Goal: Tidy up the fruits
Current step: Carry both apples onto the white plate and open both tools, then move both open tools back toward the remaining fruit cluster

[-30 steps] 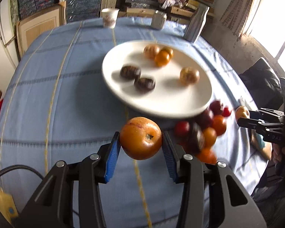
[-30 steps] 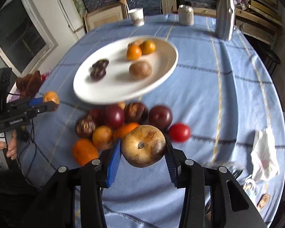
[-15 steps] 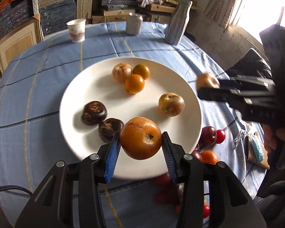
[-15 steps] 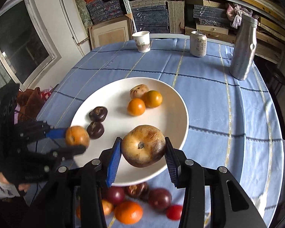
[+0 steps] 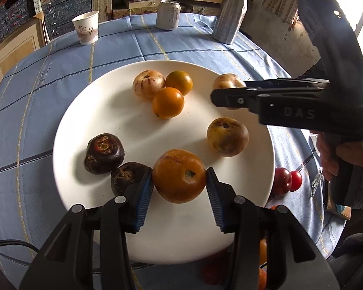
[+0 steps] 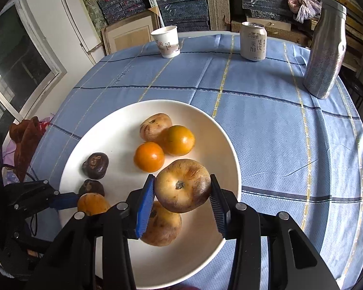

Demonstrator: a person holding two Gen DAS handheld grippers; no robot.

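White plate (image 5: pixel 89 120); blue striped tablecloth (image 6: pixel 266 125); orange fruit (image 5: pixel 179 176).

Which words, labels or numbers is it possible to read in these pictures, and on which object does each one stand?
"DAS": raised letters on the right gripper body, seen from the left wrist view; any further letters are hidden by the hand.
Can: large dark Chinese characters, too small to read with certainty.
Paper cup: dark printed characters or pattern, not legible.
Tablecloth: faint woven lettering along a stripe, unreadable.
No other text shows.
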